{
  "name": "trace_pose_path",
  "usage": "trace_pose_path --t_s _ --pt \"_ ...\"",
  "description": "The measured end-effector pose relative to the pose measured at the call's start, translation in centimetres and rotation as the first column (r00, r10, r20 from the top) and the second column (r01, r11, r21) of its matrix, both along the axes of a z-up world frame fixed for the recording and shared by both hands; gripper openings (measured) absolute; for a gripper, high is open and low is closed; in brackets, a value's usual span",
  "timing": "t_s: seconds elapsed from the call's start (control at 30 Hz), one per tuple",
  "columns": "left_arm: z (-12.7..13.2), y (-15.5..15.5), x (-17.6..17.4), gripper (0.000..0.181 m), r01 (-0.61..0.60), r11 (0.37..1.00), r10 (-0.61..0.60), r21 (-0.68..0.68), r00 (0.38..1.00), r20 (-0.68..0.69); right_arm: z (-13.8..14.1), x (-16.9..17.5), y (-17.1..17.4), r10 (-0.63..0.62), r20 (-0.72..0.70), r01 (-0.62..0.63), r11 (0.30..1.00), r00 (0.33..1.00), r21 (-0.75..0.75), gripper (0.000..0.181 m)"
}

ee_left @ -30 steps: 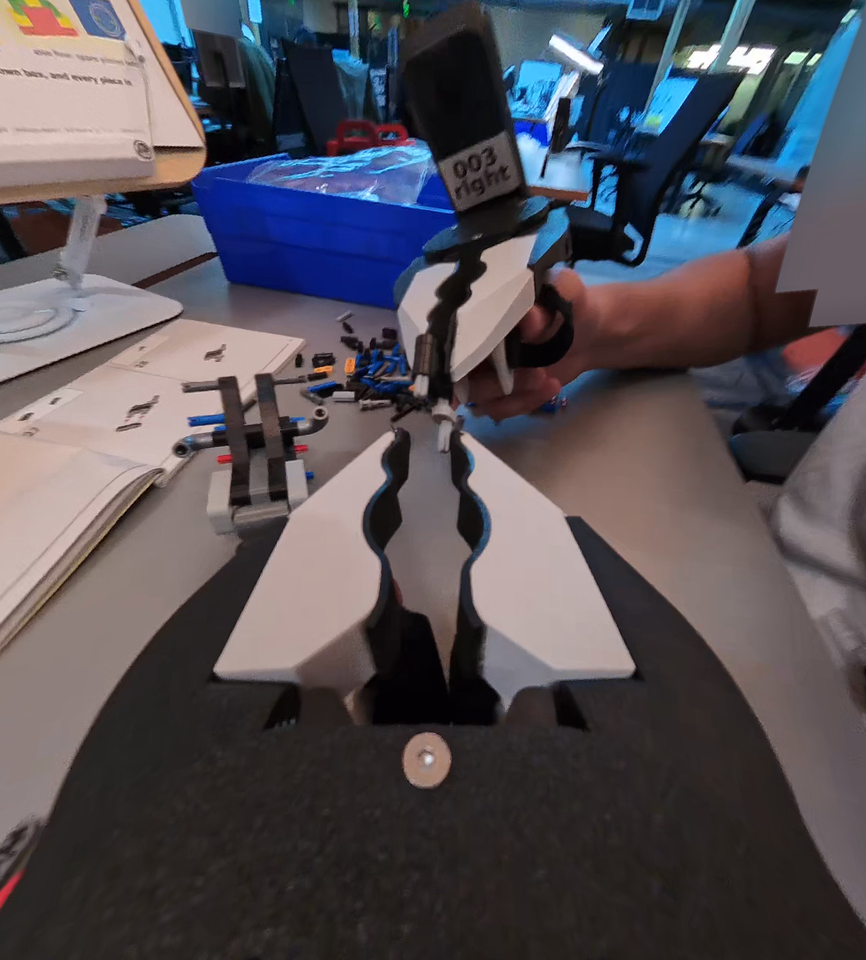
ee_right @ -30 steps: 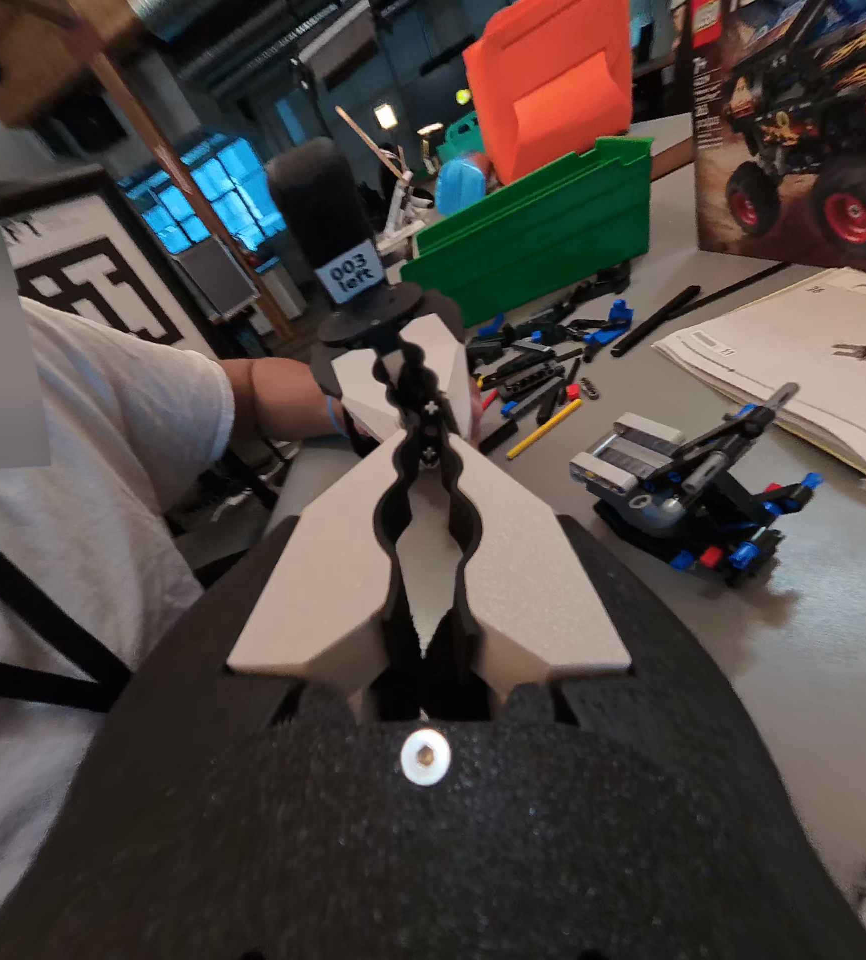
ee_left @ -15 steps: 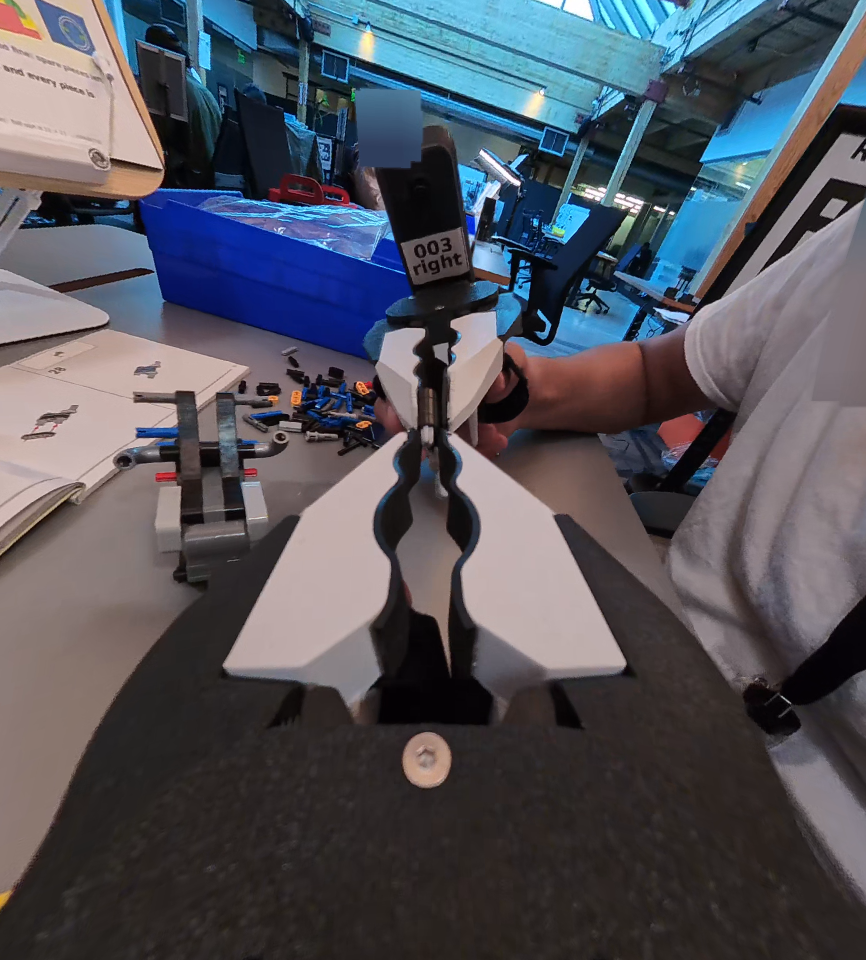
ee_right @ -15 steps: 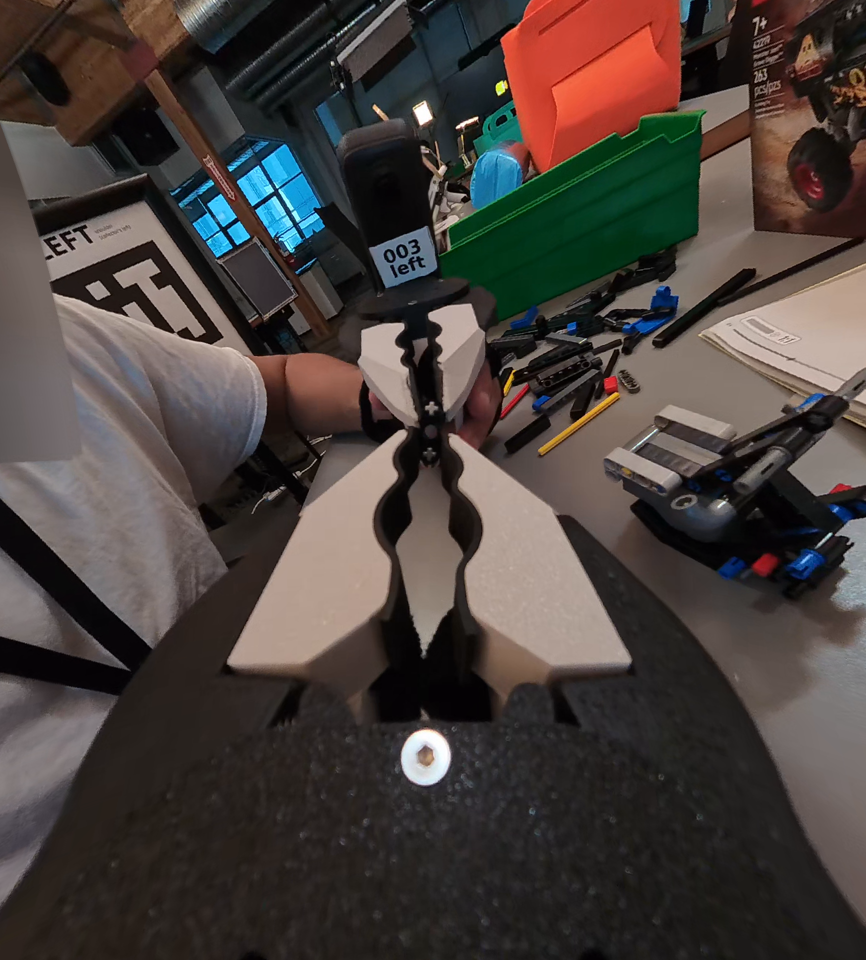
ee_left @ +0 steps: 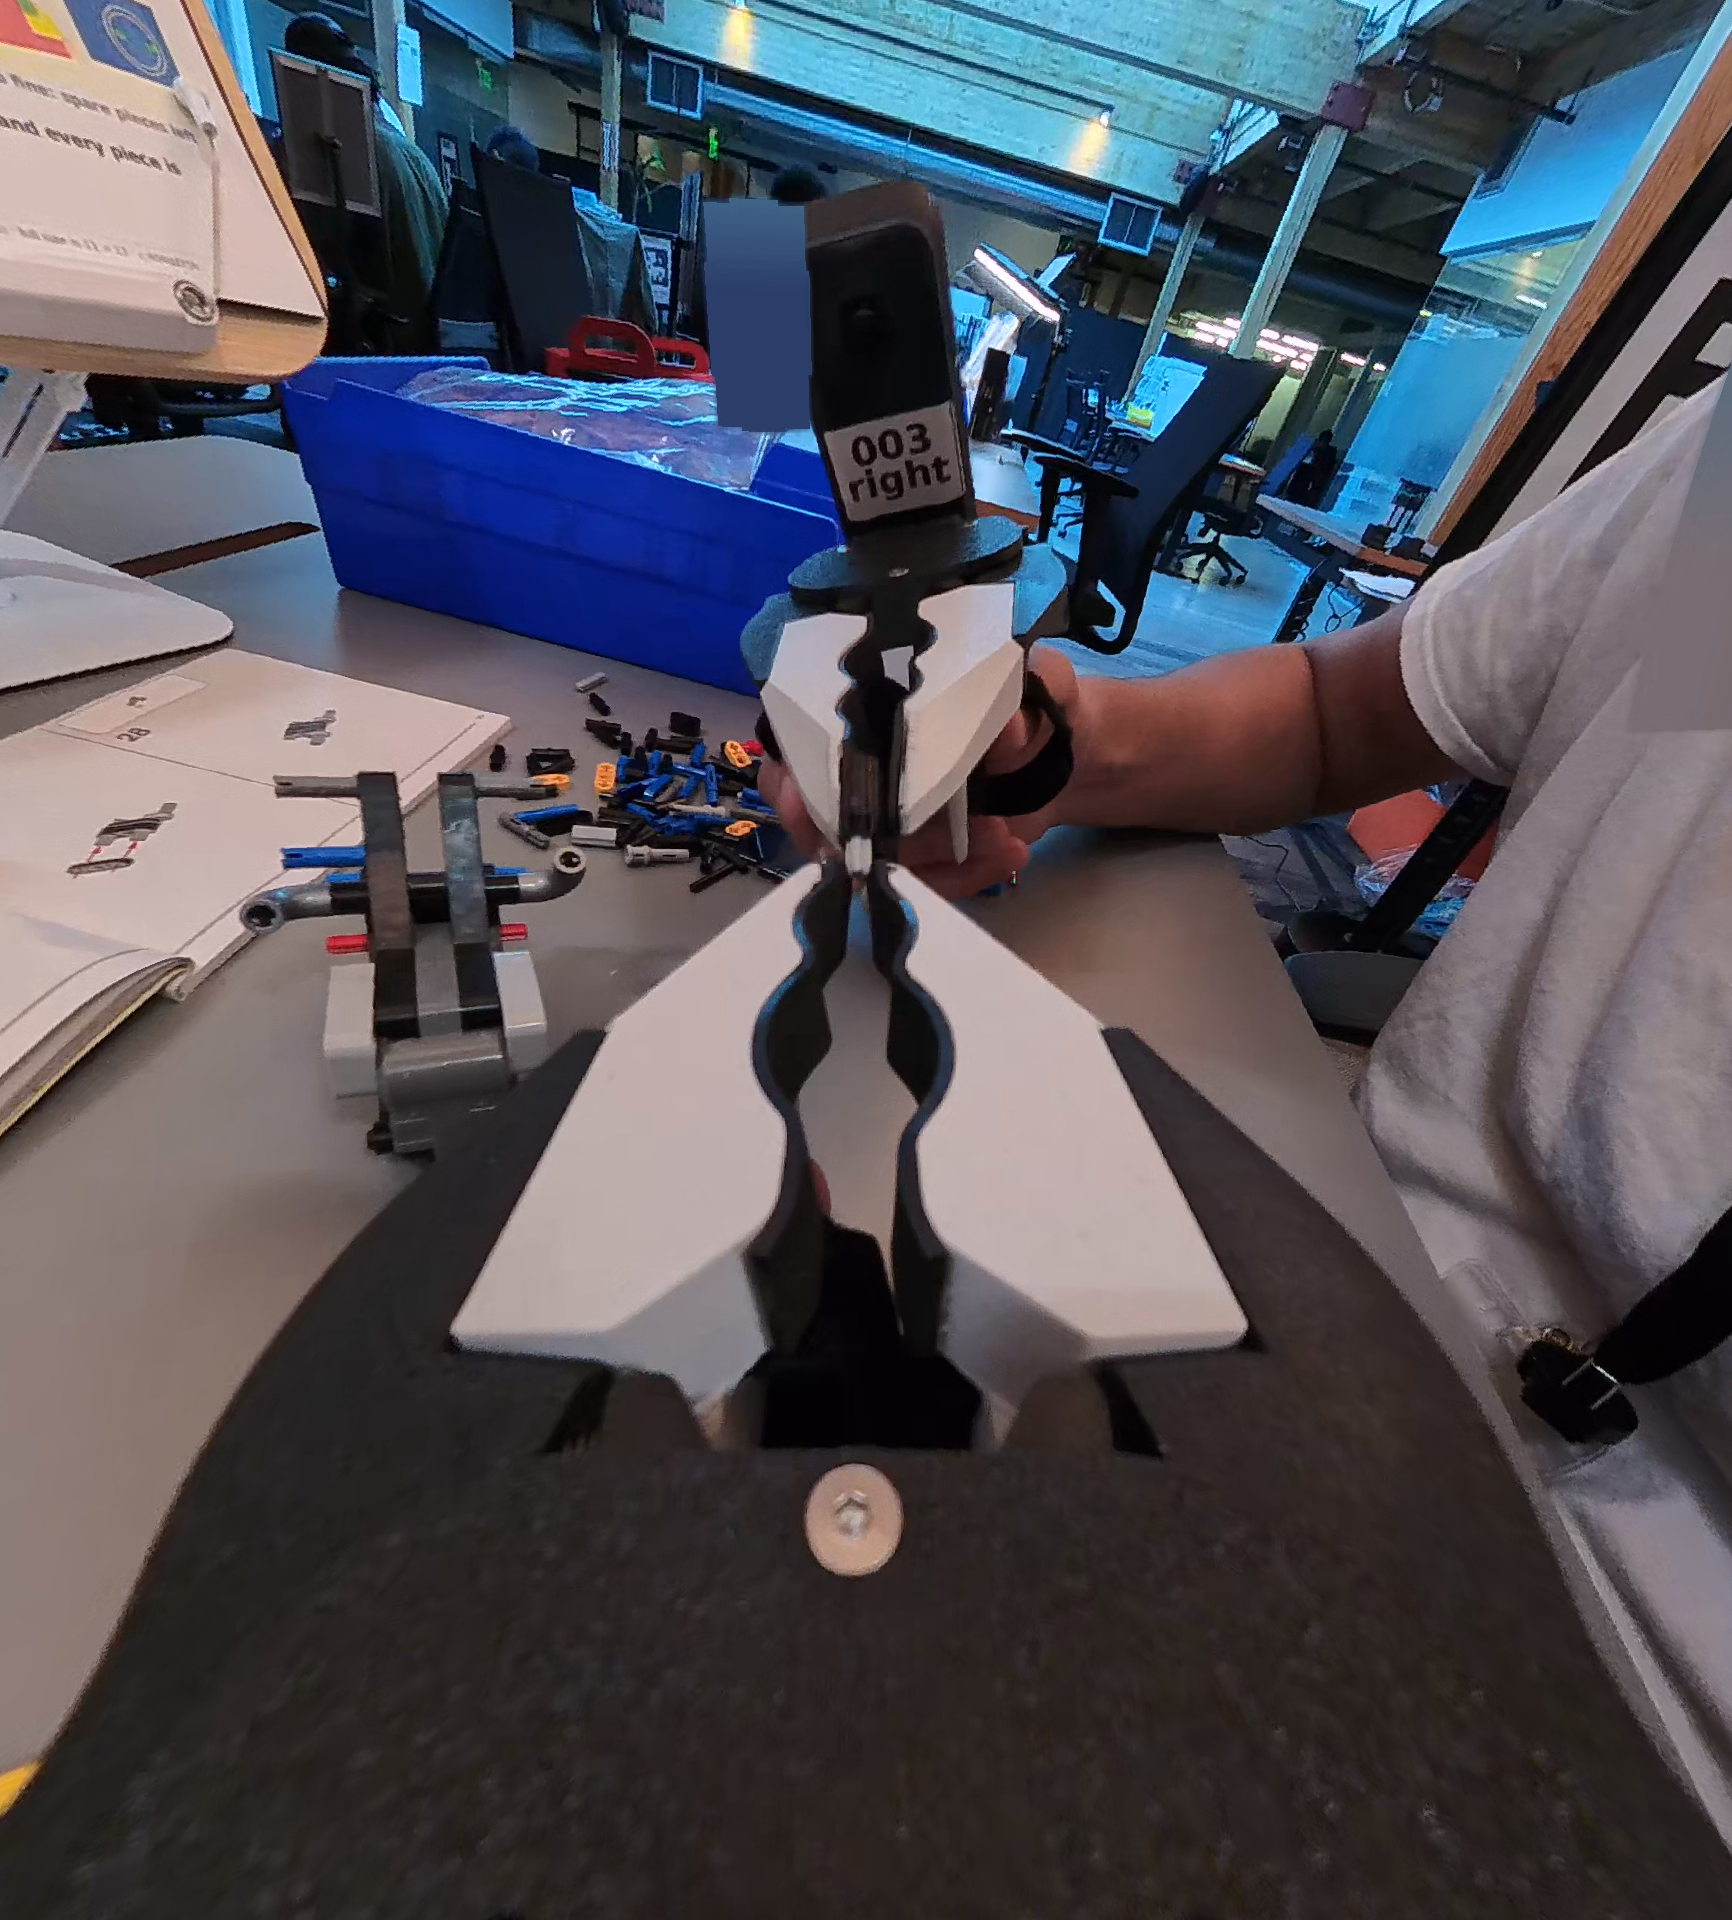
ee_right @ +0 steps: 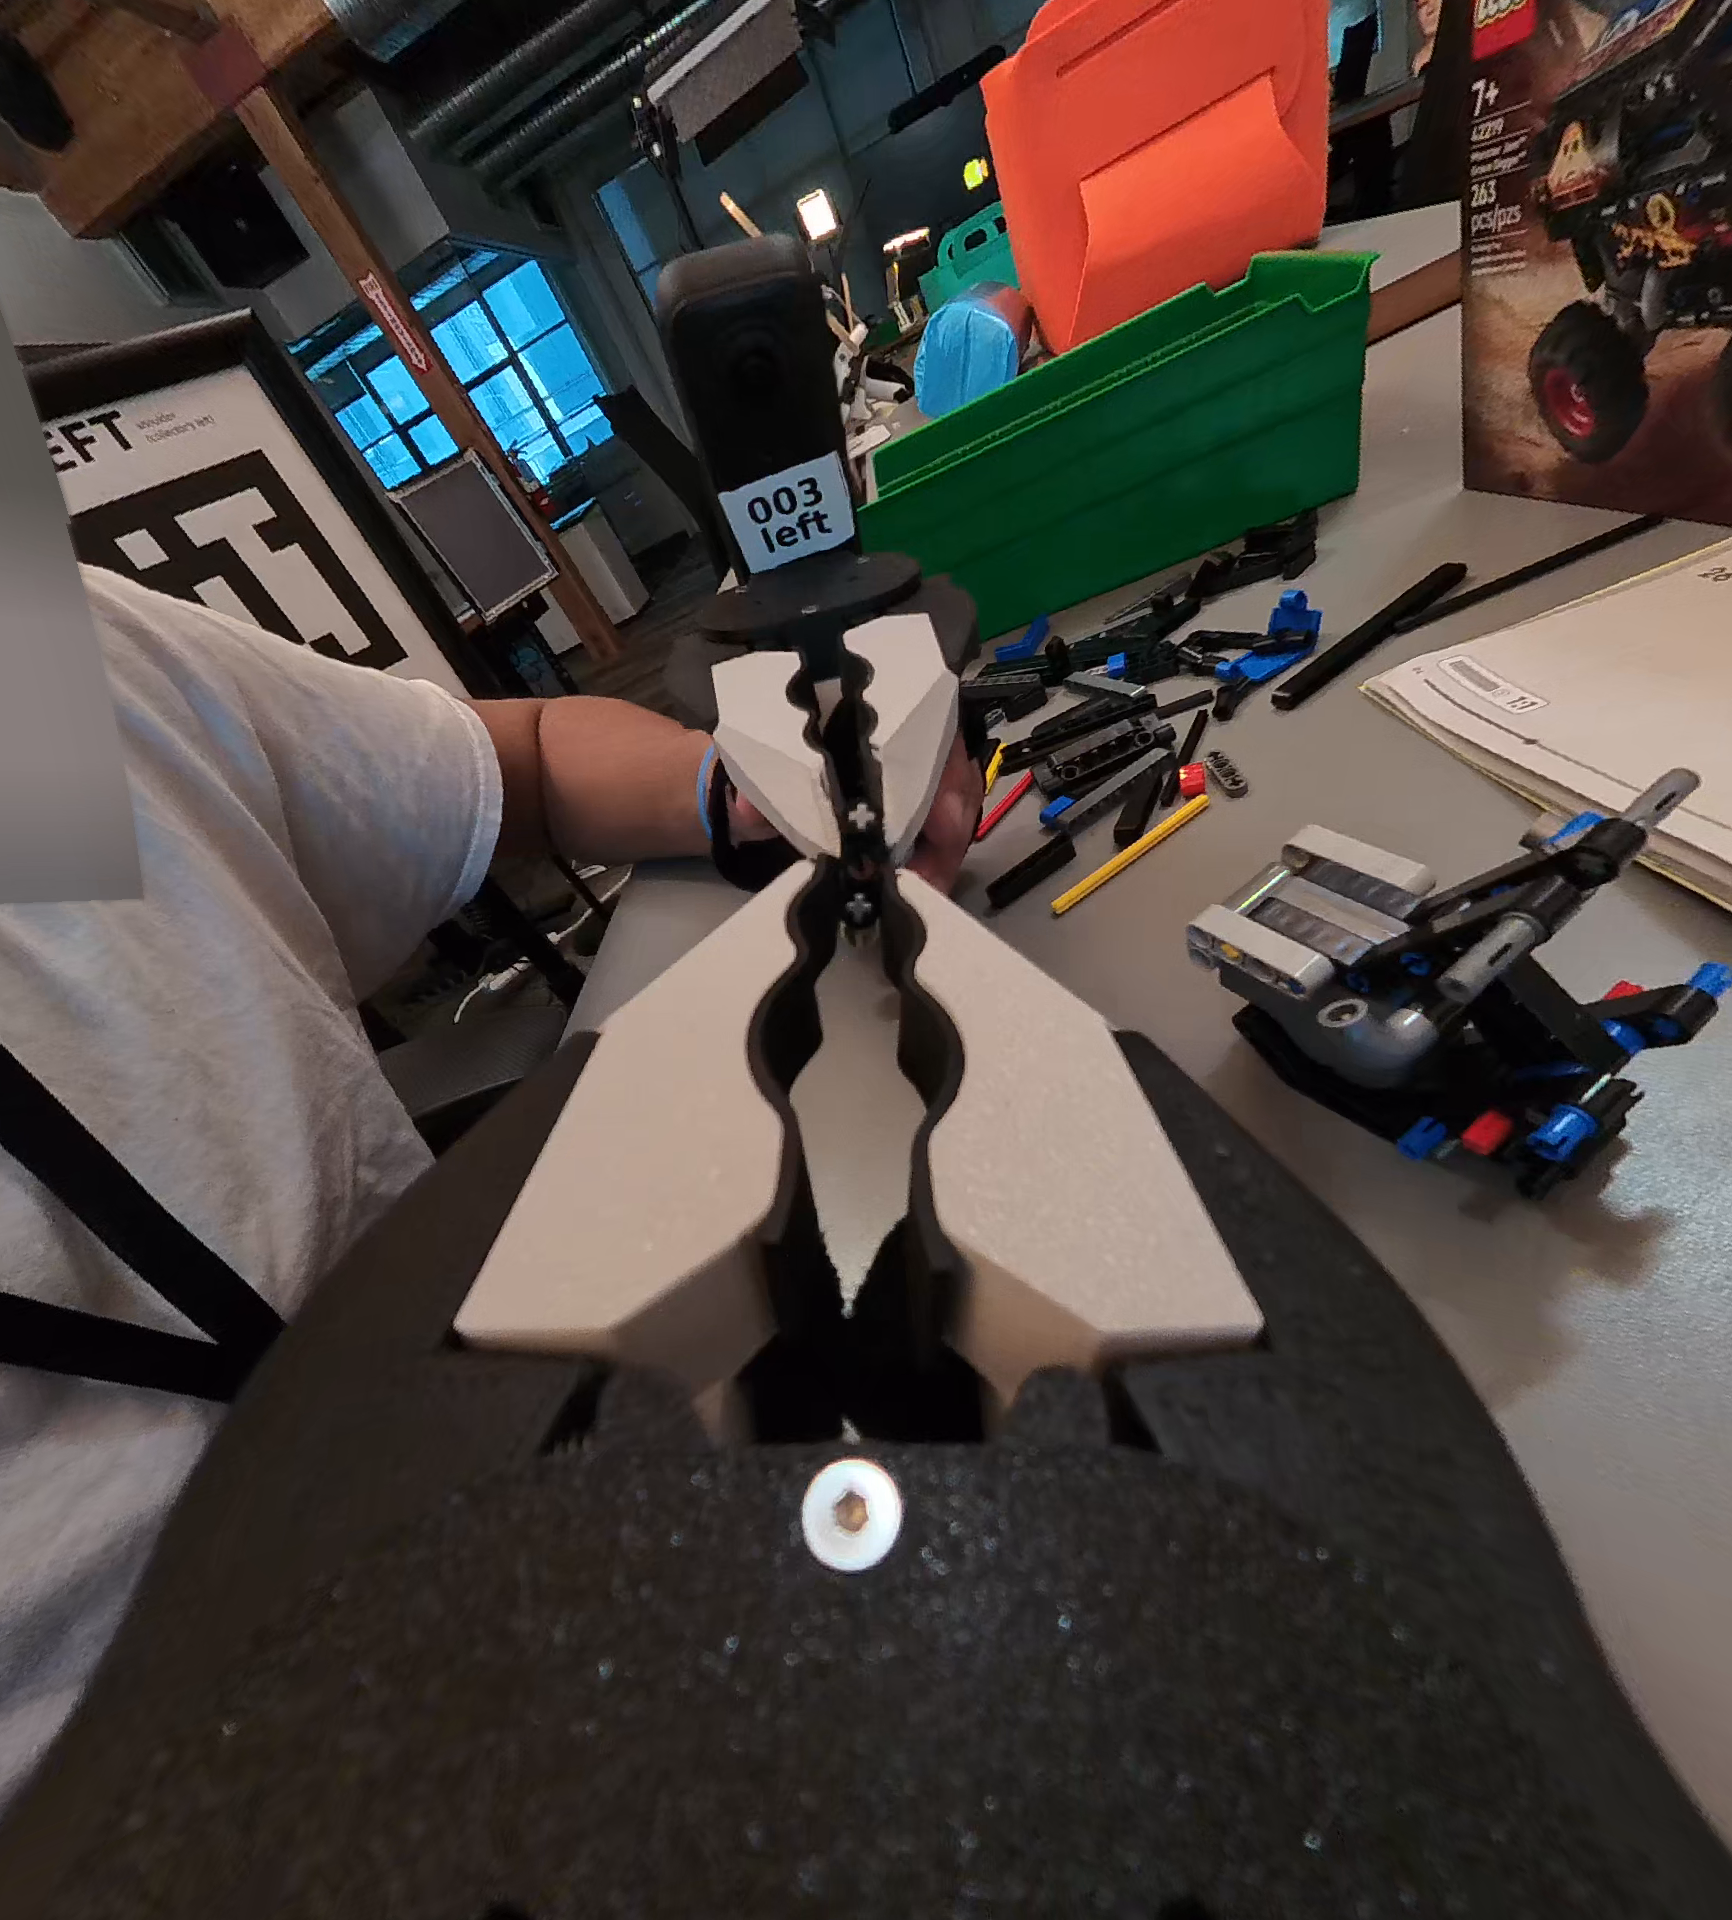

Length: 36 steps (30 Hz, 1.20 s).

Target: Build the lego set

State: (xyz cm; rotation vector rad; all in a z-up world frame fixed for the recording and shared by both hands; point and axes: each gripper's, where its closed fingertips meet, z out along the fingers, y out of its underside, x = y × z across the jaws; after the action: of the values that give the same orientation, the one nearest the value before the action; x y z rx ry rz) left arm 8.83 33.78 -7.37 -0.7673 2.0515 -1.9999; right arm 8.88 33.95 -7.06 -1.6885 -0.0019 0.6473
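My left gripper and my right gripper meet tip to tip above the table's near edge. Both are shut on a small lego part held between them. In the right wrist view it is a black piece with cross holes in the left gripper. In the left wrist view it is a grey pin with a white end in the right gripper. The partly built grey, black and blue model stands on the table to the side, also in the right wrist view.
Loose parts lie in heaps. An open instruction booklet, a blue bin, a green bin, the set's box and a white stand ring the table. The person's torso is close by. Only a small space, under 4 cm, lies between the two pairs of fingers.
Both grippers have risen and tilted up while staying tip to tip. The left gripper's tips have closed in on the part. The model has not moved.
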Motion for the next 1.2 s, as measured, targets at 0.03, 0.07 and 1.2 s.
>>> trace_pose_path --t_s 0.03,0.07,1.2 --pt "0.0 0.0 0.0 0.001 0.003 1.000 -0.003 0.005 1.000 0.000 0.1 0.0 0.0 0.002 -0.011 -0.002 1.000 1.000 0.002 0.007" --pt "-0.1 -0.1 -0.1 0.001 0.008 1.000 -0.008 0.006 1.000 0.001 0.1 0.0 -0.1 0.008 -0.025 -0.008 1.000 1.000 0.002 0.007" --pt "-1.1 -0.6 -0.4 0.001 0.007 0.994 -0.010 0.106 1.000 0.020 0.3 0.0 0.0 -0.060 0.115 0.056 0.998 0.991 0.037 0.007"
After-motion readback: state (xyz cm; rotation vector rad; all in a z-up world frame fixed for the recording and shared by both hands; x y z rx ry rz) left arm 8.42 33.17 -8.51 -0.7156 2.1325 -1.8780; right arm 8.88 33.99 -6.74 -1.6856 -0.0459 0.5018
